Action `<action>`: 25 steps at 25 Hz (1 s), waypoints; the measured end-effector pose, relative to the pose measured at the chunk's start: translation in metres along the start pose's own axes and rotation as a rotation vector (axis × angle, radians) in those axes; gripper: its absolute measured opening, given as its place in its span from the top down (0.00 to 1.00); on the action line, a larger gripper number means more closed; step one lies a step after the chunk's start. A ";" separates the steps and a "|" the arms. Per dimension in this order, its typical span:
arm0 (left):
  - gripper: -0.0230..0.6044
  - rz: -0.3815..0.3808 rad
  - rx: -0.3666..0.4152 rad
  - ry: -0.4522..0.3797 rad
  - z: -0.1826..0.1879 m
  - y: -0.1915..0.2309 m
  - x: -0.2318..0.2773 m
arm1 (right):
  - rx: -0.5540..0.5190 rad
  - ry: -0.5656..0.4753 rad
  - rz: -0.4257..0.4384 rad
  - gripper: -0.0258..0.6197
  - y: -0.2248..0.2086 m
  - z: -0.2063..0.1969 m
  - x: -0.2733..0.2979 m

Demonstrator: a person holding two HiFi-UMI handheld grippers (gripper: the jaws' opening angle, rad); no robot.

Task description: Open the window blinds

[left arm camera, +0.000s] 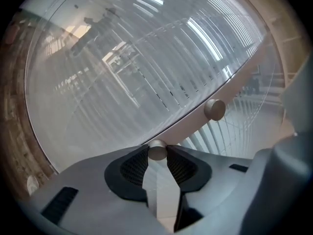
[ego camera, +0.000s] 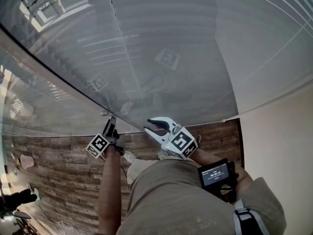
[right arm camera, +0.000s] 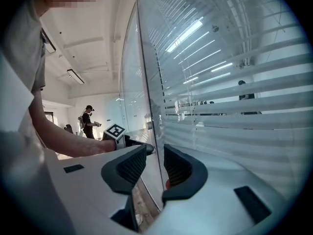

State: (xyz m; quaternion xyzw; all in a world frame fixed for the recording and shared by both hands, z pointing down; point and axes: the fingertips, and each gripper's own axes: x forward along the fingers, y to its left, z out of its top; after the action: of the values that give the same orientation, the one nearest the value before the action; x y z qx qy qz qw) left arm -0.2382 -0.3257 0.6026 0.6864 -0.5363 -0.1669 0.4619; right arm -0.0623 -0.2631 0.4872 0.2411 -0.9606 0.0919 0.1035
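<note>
Currently left tool pinches blinds knob on glass; right tool spread nearby.

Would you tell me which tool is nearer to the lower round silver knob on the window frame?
Left. The left tool is clamped on the round silver knob; the right tool is open beside the glass, clear of it.

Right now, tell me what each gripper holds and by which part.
The left gripper pinches a small round grey metal knob by its rim, at the jaw tips. The right gripper holds nothing.
</note>
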 end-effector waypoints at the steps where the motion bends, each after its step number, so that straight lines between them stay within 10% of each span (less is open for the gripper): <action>1: 0.75 -0.013 -0.035 -0.006 0.000 0.001 0.000 | -0.001 -0.001 0.000 0.78 0.000 0.000 0.000; 17: 0.75 -0.186 -0.374 -0.024 -0.005 0.009 0.008 | -0.002 -0.007 -0.016 0.78 -0.006 -0.009 -0.007; 20: 0.59 -0.109 -0.155 -0.009 -0.005 0.011 0.009 | 0.000 -0.005 -0.019 0.78 -0.007 -0.007 -0.007; 25: 0.54 0.186 0.494 0.066 -0.003 0.024 0.002 | 0.006 0.002 -0.028 0.78 -0.010 -0.006 -0.003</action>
State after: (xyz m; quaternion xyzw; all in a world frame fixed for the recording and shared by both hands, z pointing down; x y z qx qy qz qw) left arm -0.2498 -0.3258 0.6243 0.7311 -0.6062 0.0347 0.3111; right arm -0.0539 -0.2690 0.4940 0.2545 -0.9568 0.0936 0.1050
